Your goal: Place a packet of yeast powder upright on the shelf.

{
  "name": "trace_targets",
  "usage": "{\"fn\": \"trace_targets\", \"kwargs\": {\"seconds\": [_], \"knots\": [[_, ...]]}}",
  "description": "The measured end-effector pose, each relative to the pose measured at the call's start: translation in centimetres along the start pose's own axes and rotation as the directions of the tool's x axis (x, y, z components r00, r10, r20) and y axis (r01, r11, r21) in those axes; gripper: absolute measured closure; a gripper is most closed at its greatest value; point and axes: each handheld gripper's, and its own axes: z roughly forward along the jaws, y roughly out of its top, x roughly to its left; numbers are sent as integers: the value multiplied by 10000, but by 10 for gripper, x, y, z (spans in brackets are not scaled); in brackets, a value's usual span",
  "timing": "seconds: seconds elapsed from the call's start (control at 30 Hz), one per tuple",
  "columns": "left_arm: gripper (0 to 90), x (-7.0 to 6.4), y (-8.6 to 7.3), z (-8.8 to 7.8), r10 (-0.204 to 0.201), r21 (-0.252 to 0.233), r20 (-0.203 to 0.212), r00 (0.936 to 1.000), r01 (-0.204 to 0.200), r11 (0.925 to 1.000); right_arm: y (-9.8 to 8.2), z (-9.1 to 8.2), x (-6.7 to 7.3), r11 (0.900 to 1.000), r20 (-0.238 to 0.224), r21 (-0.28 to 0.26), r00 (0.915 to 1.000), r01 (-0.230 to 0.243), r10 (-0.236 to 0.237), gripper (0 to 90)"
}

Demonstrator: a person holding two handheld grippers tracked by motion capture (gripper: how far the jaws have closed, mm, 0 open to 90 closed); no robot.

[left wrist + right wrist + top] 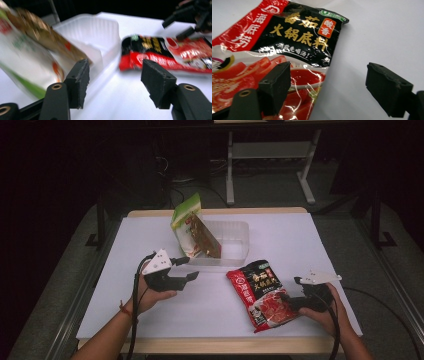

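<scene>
A green and brown snack packet [191, 227] [25, 57] stands tilted at the left end of a clear plastic tray [231, 245] [100, 32]. A red and black soup-base packet [260, 292] [170, 55] [294, 37] lies flat on the white table [300, 235]. My left gripper [184, 269] [116, 75] hovers just in front of the tray's left end, open with nothing between its jaws. My right gripper [295, 293] [327, 77] [185, 22] is open at the soup-base packet's right edge. One jaw is over the packet, and the pads do not press on it.
The table's front edge [210, 345] runs close to the person's forearms. Metal rails line both sides of the table. Behind the table stands a white desk frame [270, 150] on a dark floor. Bare tabletop lies to the left and at the far right.
</scene>
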Motion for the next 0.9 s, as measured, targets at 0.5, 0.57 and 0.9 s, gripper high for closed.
{"fn": "trace_targets", "kwargs": {"seconds": [0.5,0.57,0.9], "knots": [[282,-4,-43,26,-1282,1678,1717,9768,993,9808,-4,13,-2,9922,-1849,903,9776,-855,1011,168],[273,-4,-44,29,-1373,1771,1816,9737,1050,9786,-4,15,0,9915,-2266,1018,9686,-814,1028,169],[263,-12,-35,50,-1196,1922,2207,9680,770,9783,-2,13,3,9894,-2561,1327,9623,-590,918,181]]}}
